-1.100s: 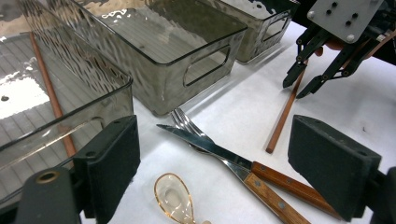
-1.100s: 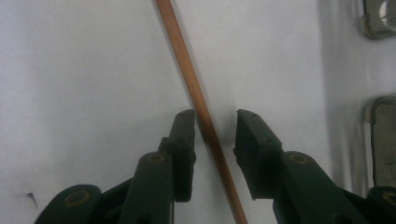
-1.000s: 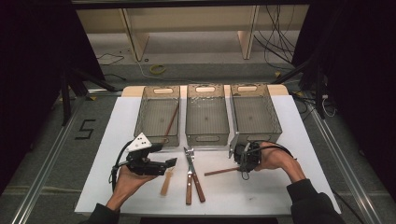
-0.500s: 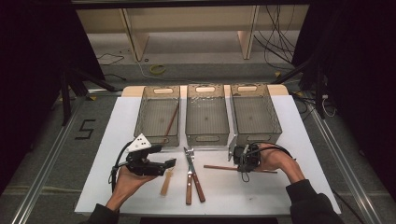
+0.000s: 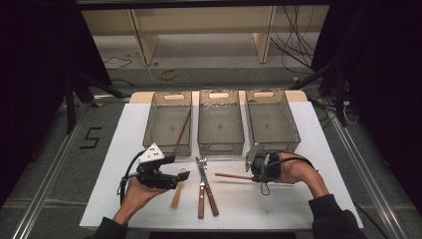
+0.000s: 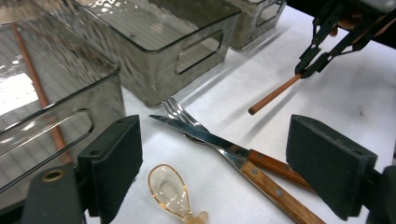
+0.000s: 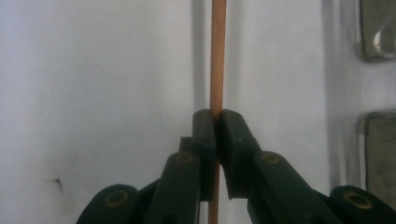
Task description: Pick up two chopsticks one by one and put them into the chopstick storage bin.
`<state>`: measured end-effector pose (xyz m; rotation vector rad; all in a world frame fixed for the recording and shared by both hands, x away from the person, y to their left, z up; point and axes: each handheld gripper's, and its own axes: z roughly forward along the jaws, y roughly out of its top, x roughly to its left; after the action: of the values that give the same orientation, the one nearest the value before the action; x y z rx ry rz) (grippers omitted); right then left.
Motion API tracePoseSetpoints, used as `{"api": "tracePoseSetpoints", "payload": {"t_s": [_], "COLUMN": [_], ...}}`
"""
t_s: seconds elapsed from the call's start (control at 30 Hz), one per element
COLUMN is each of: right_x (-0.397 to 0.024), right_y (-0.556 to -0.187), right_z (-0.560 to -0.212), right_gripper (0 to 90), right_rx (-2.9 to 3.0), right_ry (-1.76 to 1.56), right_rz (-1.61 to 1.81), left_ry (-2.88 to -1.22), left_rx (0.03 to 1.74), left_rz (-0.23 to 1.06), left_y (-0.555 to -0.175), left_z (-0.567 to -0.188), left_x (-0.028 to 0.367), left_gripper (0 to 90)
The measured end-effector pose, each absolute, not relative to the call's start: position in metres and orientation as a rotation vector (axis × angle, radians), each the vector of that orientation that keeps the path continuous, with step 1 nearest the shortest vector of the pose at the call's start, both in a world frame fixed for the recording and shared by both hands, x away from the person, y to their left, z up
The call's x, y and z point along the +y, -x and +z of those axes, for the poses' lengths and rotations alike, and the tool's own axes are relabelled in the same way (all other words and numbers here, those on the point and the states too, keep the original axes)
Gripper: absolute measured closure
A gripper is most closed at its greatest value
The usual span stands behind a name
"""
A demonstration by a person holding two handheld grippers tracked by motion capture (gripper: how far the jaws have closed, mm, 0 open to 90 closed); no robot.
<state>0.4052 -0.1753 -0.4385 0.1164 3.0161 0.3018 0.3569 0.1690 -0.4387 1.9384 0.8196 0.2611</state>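
3 clear bins stand in a row across the upper middle of the high view, on the white table. We hold our right gripper at the lower right of centre in that view, and its jaws have just been closing with a brown chopstick between them. In the right gripper view the 2 black pads press on the chopstick from both sides, and the stick runs straight up the middle of the frame over the white surface. From the high view it points toward the left of the picture, its free tip near the knife and fork, apart from both. The left gripper view shows the stick at the upper right, lifted clear of the table, with its shadow below it.

We keep our left gripper at the lower left of centre in the high view, jaws wide apart and holding nothing. Between its pads, in the left gripper view, lie a pale spoon at the bottom centre and the crossed knife and fork with wooden handles. 1 more chopstick leans inside the leftmost bin, at the upper left of centre in the high view.
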Motion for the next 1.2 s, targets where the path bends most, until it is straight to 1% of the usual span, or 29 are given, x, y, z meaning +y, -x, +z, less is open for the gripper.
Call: {"api": "tracePoseSetpoints", "payload": {"t_s": [0.47,0.8,1.0,1.07,1.2], "right_x": [-0.155,-0.140,-0.132,-0.130,-0.129], "right_y": [-0.384,-0.374,-0.369,-0.368,-0.366], "right_z": [-0.421,-0.419,-0.416,-0.416,-0.415], "right_gripper": [85.3,85.3,85.3,85.3,85.3], "right_rx": [2.953,2.937,2.917,2.913,2.912], "right_ry": [0.019,0.095,0.145,0.155,0.170], "right_rz": [0.360,0.364,0.347,0.346,0.360], "left_ry": [-2.060,-2.179,-2.259,-2.300,-2.329], "left_rx": [0.686,0.598,0.555,0.528,0.494], "left_rz": [0.197,0.146,0.096,0.093,0.080], "left_y": [-0.357,-0.358,-0.358,-0.357,-0.356], "left_z": [-0.431,-0.430,-0.435,-0.437,-0.439], "left_x": [0.137,0.110,0.094,0.089,0.084], "left_gripper": [19.0,22.9,31.8,35.2,42.9]}}
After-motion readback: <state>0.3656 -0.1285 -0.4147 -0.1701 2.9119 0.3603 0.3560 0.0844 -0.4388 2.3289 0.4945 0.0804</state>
